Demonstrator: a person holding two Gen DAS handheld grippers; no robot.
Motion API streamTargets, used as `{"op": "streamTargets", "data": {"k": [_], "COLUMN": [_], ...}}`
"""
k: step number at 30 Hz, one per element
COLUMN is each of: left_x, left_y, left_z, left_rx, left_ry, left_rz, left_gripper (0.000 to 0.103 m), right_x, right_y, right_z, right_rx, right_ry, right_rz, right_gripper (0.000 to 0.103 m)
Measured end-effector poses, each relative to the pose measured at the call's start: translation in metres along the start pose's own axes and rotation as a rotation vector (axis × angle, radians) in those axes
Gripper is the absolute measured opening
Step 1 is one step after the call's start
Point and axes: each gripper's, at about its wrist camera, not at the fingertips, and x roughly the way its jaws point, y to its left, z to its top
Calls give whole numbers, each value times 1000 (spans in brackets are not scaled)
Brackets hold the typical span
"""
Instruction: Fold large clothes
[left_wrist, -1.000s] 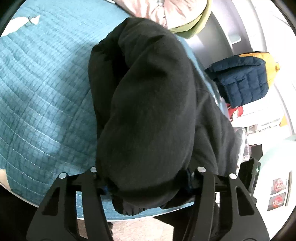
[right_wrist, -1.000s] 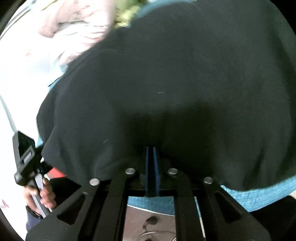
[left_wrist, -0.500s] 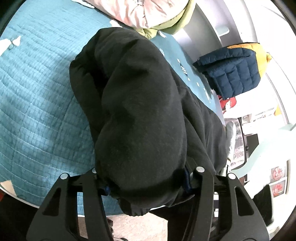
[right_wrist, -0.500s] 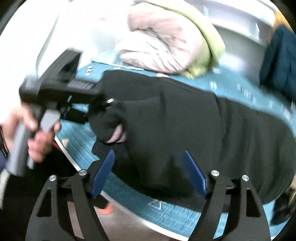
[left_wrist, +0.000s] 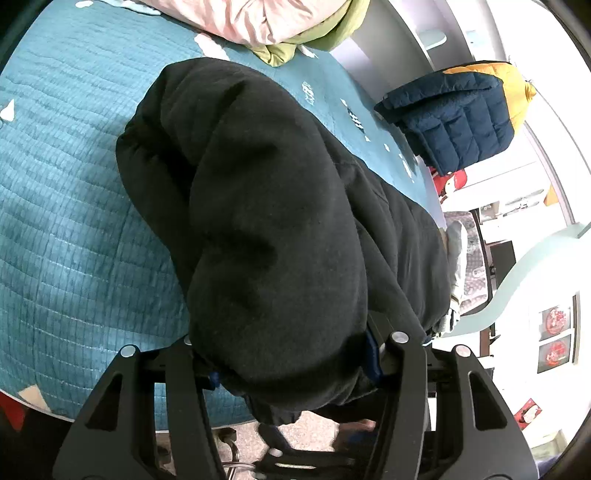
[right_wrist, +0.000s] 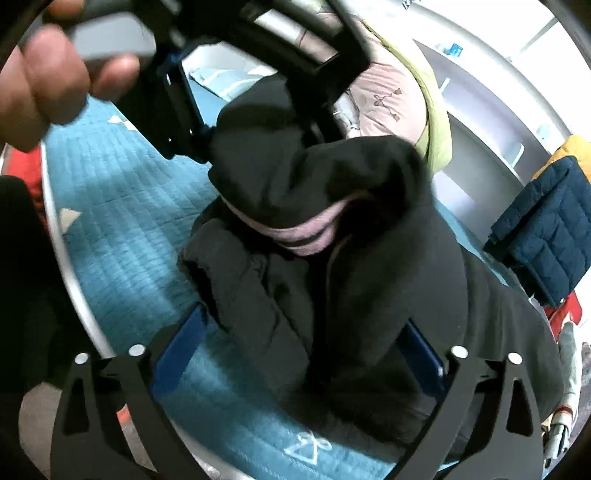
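Observation:
A bulky black garment (left_wrist: 273, 236) lies along the teal quilted bed (left_wrist: 66, 206), one thick fold lifted at the near edge. My left gripper (left_wrist: 295, 365) is shut on that fold, its blue pads pressed into the cloth on both sides. The right wrist view shows the same left gripper (right_wrist: 255, 136) from in front, a hand (right_wrist: 48, 81) holding it, the raised fold showing a pink lining (right_wrist: 306, 232). My right gripper (right_wrist: 299, 354) has its jaws opening wide. Black garment (right_wrist: 369, 280) lies between and beyond the fingers, and the pads do not press on it.
A pink and green duvet (left_wrist: 280, 26) is heaped at the head of the bed. A folded navy and yellow puffer jacket (left_wrist: 458, 114) sits on the far right side, with something red (left_wrist: 450, 181) beside it. The bed's near edge and floor (left_wrist: 310, 428) lie under my left gripper.
My right gripper was shut on the black cloth; it has let go, opened wide, rolled and swung sideways to face the left gripper. The left gripper has lifted its fold a little.

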Motion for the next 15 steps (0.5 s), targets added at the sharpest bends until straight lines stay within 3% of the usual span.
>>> {"op": "streamTargets", "data": {"k": [4,7,8,11,15], "left_x": [1,-2,-3,-7,-31], "left_y": [-4,-6,-6,-9,-31], "left_z": [4,9,11,16,20], "left_rx": [3,-4,-16,-51,-34], "left_ry": [6,-7,-5,-5,-63], "left_rz": [0,-5,-17,-60,-124], "left_gripper": [54,54,54,55,60], "right_x": [11,16,17,17,6], "right_y": [-6,-27,-37,-70,-114], "right_z": [6,16,18,26,35], "right_rx": [66,170,212,359,550], "right_ry": [-10,12,22,59,47], "right_rz": [-59,-18,15,121,224], "right_gripper": [93,54,46,36,33]}}
